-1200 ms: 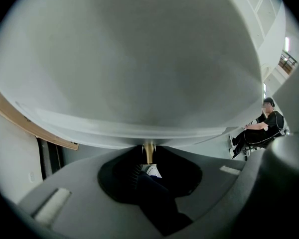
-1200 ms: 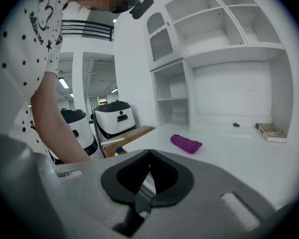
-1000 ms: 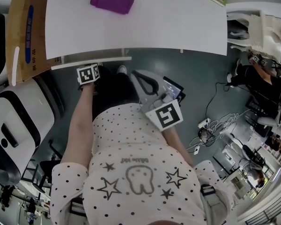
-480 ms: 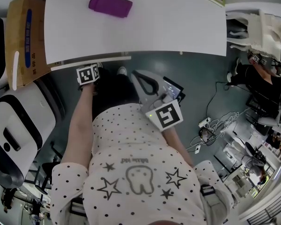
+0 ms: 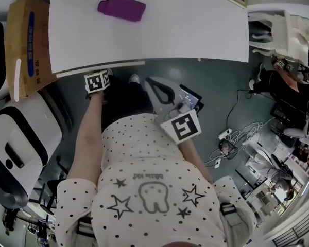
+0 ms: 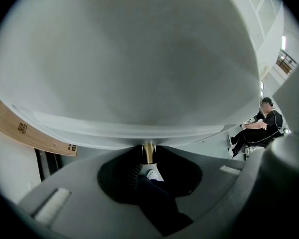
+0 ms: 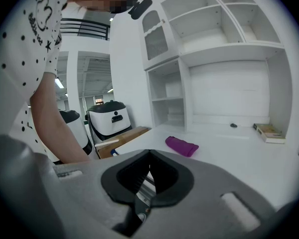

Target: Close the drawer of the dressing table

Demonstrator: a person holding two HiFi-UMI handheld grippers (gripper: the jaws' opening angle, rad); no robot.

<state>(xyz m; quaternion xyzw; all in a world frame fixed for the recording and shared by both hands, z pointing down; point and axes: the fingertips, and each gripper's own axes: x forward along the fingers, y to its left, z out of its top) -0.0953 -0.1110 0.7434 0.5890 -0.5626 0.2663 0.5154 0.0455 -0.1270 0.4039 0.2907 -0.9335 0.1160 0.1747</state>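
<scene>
Drawer (image 5: 100,68): a thin white strip under the near edge of the dressing table (image 5: 170,35), toward its left corner. It stands only slightly proud of that edge, so it is judged almost shut. In the left gripper view its pale front (image 6: 139,59) fills the upper field, with a small brass knob (image 6: 148,151) at its lower middle.

Handling (judged): a rigid panel on runners that travels along one line only. It is probably light, needing a straight, even push, not force. The knob is small, smooth and likely slippery, so it suits guiding. The flat front beside it is the safer place to press.

Left gripper (image 6: 148,158): jaws clamped on the knob, pads against its two sides. It points steeply down and forward at the drawer. The forearm (image 5: 87,133) runs straight out from the body toward the near edge.

Right gripper (image 7: 148,158): jaws together with nothing between them. It is held close to the torso, clear of the table and only gently tilted down.

Beyond: a purple pouch (image 5: 121,7) lies near the far left corner. A cardboard box (image 5: 28,40) stands beside the left edge.
</scene>
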